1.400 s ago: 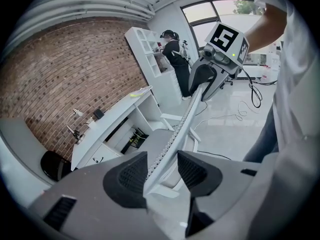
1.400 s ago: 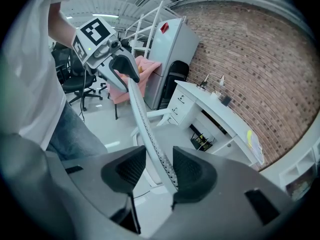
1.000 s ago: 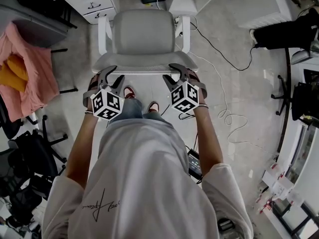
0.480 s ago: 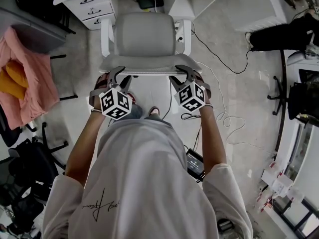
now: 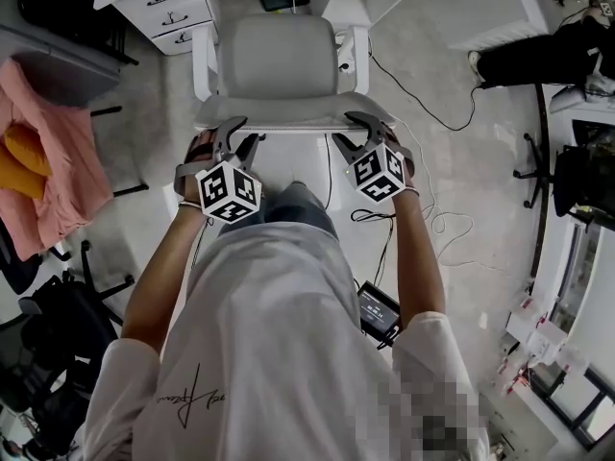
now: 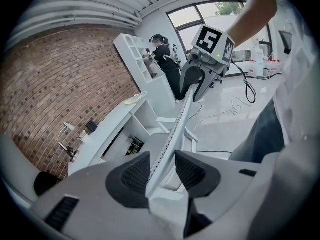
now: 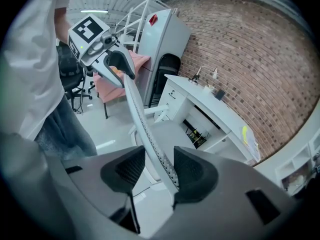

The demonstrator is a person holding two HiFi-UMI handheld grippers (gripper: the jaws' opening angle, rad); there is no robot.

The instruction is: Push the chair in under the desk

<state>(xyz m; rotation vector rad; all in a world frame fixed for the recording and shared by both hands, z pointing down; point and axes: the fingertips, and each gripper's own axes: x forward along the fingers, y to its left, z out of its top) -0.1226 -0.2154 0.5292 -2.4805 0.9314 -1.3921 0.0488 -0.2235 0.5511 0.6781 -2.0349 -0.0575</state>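
Grey chair (image 5: 279, 65), left gripper (image 5: 238, 134) wide around its back edge, jaws just closing a little, right gripper (image 5: 354, 131) wide around it too, jaws just opening.

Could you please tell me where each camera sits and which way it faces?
Head view: on the person's head, facing steeply down at the chair; shirt, forearms, left gripper, right gripper show.
Left gripper view: on the left gripper, along its open jaws, just closing, astride the backrest; right gripper, forearm, jeans show.
Right gripper view: mirrored; jaws just opening, backrest between them; left gripper, shirt, jeans show.
Shared: both gripper views see backrest and desk.
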